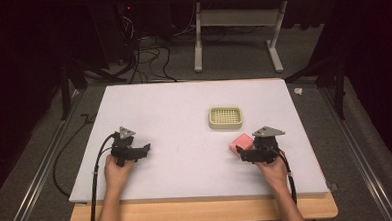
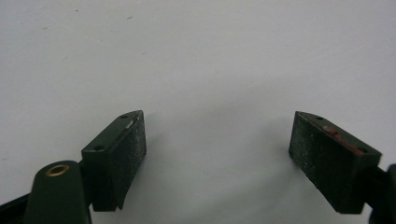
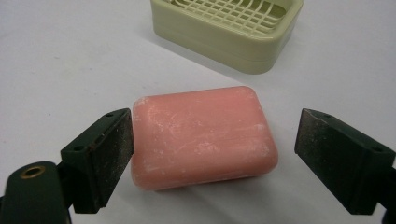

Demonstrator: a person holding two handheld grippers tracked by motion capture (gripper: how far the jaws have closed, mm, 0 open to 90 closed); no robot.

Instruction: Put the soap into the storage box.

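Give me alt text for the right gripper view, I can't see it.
A pink soap bar lies on the white table between the open jaws of the right gripper, close to or touching one jaw and clear of the other. A pale green soap dish stands just beyond it.

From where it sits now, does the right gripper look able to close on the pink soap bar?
Probably yes. The right gripper is open, with the pink soap bar lying flat between its jaws; one jaw is at or near the bar's side, the other stands apart. Nothing lies between them, and the soap dish sits clear behind.
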